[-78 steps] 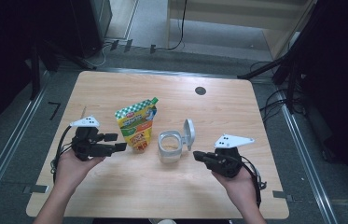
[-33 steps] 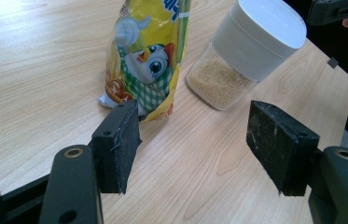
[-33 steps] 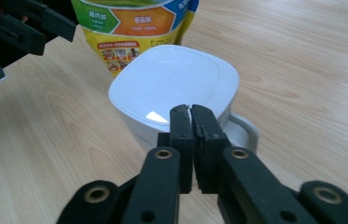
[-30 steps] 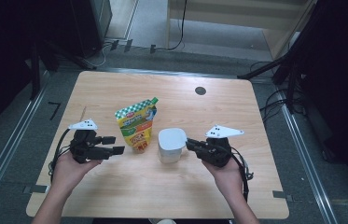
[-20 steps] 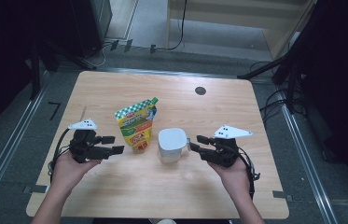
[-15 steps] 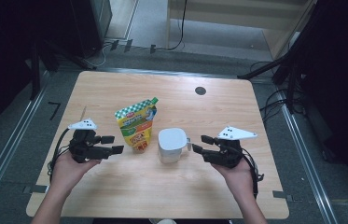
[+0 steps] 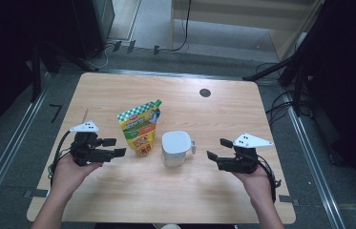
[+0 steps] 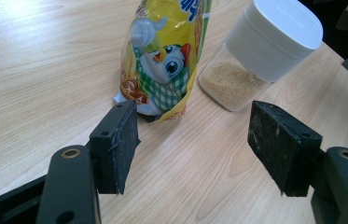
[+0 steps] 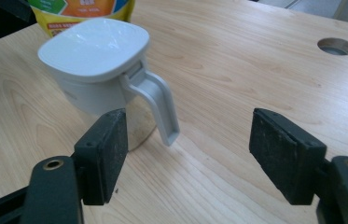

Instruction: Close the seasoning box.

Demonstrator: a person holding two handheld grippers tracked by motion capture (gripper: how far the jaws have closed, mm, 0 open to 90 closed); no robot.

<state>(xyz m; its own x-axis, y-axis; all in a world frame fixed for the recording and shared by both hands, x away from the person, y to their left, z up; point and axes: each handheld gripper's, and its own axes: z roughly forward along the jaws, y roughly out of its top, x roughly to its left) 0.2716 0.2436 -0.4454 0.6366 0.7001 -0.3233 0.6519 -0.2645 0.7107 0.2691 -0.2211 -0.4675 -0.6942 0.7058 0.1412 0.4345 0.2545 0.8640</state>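
Note:
A yellow and green spouted pouch (image 7: 140, 129) stands at the table's middle, its cartoon penguin side (image 8: 162, 60) facing my left gripper. Right of it stands a clear container (image 7: 175, 147) with a shut white lid (image 9: 94, 46), a white handle (image 9: 157, 107) and beige granules (image 8: 230, 84) inside. My left gripper (image 7: 117, 147) rests open left of the pouch, nothing between its pads (image 8: 115, 144). My right gripper (image 7: 216, 149) is open to the right of the container, apart from the handle. Its jaws have just been opening, with nothing between them (image 9: 188, 154).
A round cable hole (image 7: 205, 92) lies in the wooden table (image 7: 118, 200) at the back right. Bare wood stretches in front of both grippers. Cables and dark stands line the floor behind and to the right of the table.
The container's lid, raised at first, is now down. My right gripper has drawn back from the container to the right and toward the front edge, its jaws opening. The left gripper stayed put.

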